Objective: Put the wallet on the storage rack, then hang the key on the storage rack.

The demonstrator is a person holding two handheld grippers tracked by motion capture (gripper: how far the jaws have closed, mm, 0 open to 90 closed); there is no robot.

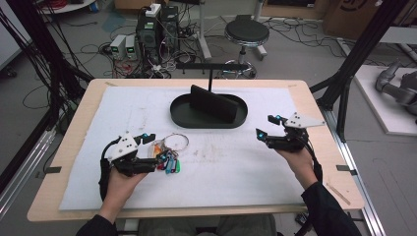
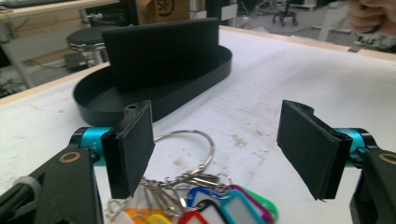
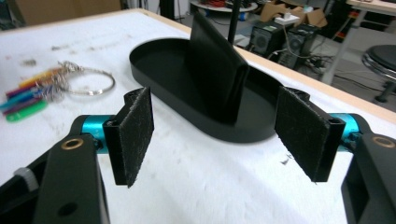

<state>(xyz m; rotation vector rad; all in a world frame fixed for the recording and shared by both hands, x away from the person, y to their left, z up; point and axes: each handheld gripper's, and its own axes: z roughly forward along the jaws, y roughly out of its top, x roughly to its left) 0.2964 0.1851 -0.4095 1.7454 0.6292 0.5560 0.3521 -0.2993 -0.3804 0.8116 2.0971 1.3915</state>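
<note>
High view: the left gripper (image 1: 151, 143) sits at the key bunch (image 1: 167, 155) on the white mat (image 1: 236, 172), jaws apart; the right gripper (image 1: 268, 127) hangs empty and wide beside the black oval tray (image 1: 179, 118). Left gripper view: the tags lie between unclosed pads, so pickup appears pending; closing on the ring comes next. Right gripper view: the tray holds one upright black wallet (image 3: 215, 70), nothing else

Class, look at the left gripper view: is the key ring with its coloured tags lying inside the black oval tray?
No, the key ring lies on the white mat in front of the tray, outside its rim.
</note>
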